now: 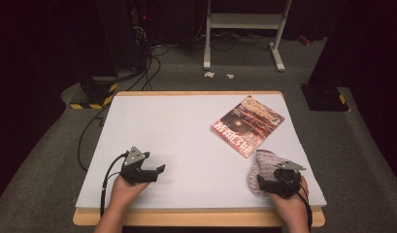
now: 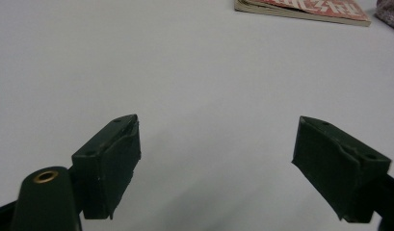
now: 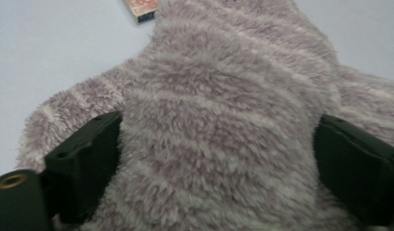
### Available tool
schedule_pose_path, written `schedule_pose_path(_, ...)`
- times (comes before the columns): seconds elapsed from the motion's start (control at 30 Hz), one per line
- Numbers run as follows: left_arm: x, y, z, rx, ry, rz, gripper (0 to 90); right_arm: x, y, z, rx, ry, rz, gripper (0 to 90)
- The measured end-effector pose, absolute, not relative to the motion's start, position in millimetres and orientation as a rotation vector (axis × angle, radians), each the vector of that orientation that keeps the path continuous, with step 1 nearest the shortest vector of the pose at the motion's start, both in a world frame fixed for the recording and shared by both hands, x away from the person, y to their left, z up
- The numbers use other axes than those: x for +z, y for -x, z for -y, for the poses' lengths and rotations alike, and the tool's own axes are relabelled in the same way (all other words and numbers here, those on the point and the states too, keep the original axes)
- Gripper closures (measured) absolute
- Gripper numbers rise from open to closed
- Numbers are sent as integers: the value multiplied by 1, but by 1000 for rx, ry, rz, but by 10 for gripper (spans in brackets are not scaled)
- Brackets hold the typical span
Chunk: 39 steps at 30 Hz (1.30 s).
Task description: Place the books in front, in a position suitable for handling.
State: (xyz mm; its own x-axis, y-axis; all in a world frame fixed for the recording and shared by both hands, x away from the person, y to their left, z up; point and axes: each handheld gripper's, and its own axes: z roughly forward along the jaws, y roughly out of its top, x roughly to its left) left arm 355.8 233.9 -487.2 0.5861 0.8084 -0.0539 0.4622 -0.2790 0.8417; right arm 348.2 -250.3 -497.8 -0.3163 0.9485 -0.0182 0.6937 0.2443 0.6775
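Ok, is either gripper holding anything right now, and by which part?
The right gripper has its jaws either side of a raised fold of the fuzzy sock, wide apart; no firm grip shows. The left gripper is open over the bare table.

sock (image 3: 223, 120) — fuzzy, fleecy cloth | magazine (image 1: 248, 125) — glossy paper | table (image 1: 186, 141) — smooth matt white top, wood edge

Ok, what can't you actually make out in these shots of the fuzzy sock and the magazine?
- Fuzzy sock: in the high view the right gripper covers its near end; the right gripper view's edges cut it off, so its full shape is unclear.
- Grip: sock bulges between the jaws; whether they pinch it is unclear.
- Magazine: cover text too small; cut by the top edge in both gripper views.
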Motion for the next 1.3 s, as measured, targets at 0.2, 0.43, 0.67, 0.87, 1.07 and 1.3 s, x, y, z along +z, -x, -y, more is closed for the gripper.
schedule_pose_path(0.2, -488, -355, -234, 486, -1921, -1024, 168, -493, -348, 249, 788, -1478, -2143, 281)
schedule_pose_path(0.43, -487, -355, -235, 482, -1912, -1025, 168, -491, -346, 251, 822, -1446, -2155, 463)
schedule_pose_path(0.67, -487, -355, -234, 477, -1916, -1019, 168, -492, -345, 250, 849, -1436, -2143, 570)
schedule_pose_path(0.87, -487, -355, -236, 474, -1910, -1022, 171, -488, -344, 252, 896, -1447, -2122, 595)
schedule_pose_path(1.07, -486, -355, -239, 474, -1897, -1034, 171, -470, -336, 251, 988, -1399, -2032, 596)
schedule_pose_path(1.3, -484, -354, -241, 477, -1885, -1037, 174, -455, -328, 240, 1080, -1332, -2001, 594)
